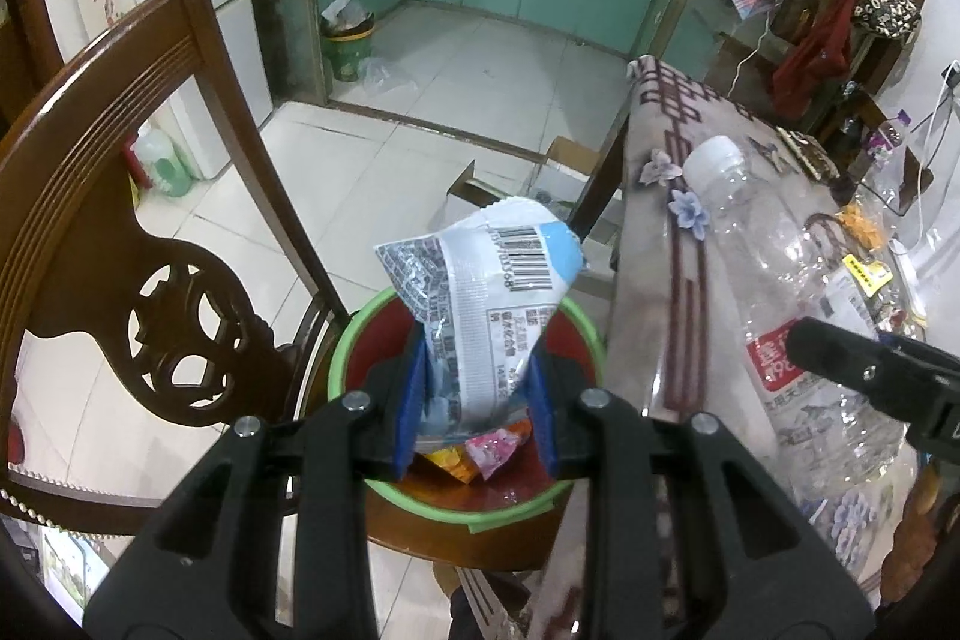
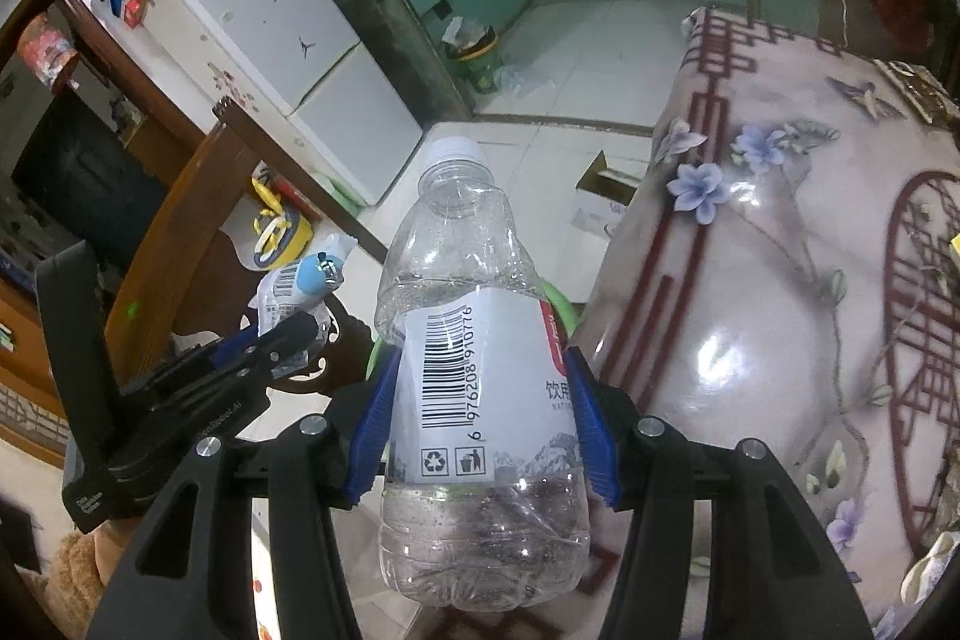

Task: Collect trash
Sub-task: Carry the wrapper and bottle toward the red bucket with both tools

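Note:
My left gripper (image 1: 477, 403) is shut on a white and blue snack wrapper (image 1: 480, 280) with a barcode, held right above a green-rimmed bin (image 1: 462, 511) that sits on a wooden chair seat. Colourful wrappers (image 1: 486, 451) lie inside the bin. My right gripper (image 2: 480, 412) is shut on an empty clear plastic bottle (image 2: 474, 370) with a white label and white cap, neck pointing away. In the left wrist view that bottle (image 1: 798, 316) hangs to the right over the table edge. From the right wrist camera, the left gripper (image 2: 282, 340) and its wrapper (image 2: 300, 283) show at the left.
A carved wooden chair back (image 1: 150, 232) rises at the left of the bin. A table with a glossy flowered cloth (image 2: 780, 280) fills the right side, with small items on it (image 1: 864, 232). An open cardboard box (image 1: 564, 172) and a second green bin (image 1: 348, 40) stand on the tiled floor.

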The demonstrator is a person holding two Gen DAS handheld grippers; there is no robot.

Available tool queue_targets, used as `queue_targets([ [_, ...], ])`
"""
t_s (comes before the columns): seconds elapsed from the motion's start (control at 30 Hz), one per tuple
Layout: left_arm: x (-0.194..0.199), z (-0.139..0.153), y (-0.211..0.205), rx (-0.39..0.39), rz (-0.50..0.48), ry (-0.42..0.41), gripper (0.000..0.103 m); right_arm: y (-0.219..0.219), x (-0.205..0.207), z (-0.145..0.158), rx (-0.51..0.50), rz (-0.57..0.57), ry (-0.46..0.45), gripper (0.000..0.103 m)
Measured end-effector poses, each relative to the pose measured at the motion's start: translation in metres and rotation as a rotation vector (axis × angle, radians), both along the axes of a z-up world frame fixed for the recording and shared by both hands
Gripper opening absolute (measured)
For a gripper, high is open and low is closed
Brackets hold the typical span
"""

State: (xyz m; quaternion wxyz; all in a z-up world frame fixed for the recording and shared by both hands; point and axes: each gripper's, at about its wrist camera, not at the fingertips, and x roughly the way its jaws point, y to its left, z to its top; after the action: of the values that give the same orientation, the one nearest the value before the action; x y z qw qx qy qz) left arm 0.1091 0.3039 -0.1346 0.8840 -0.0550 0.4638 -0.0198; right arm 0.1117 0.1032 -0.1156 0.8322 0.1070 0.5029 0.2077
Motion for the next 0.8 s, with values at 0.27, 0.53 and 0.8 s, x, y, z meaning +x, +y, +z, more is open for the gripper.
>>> queue_targets([
  [0.27, 0.010, -0.012, 0.017, 0.001, 0.023, 0.028, 0.029, 0.024, 0.016, -0.022, -0.029, 0.027, 0.045, 0.053],
  [0.53, 0.021, -0.021, 0.028, -0.004, 0.036, 0.045, 0.029, 0.039, 0.022, -0.032, -0.056, 0.048, 0.064, 0.053],
  [0.8, 0.028, -0.032, 0.031, -0.004, 0.034, 0.070, 0.029, 0.038, 0.026, -0.037, -0.062, 0.032, 0.082, 0.053],
])
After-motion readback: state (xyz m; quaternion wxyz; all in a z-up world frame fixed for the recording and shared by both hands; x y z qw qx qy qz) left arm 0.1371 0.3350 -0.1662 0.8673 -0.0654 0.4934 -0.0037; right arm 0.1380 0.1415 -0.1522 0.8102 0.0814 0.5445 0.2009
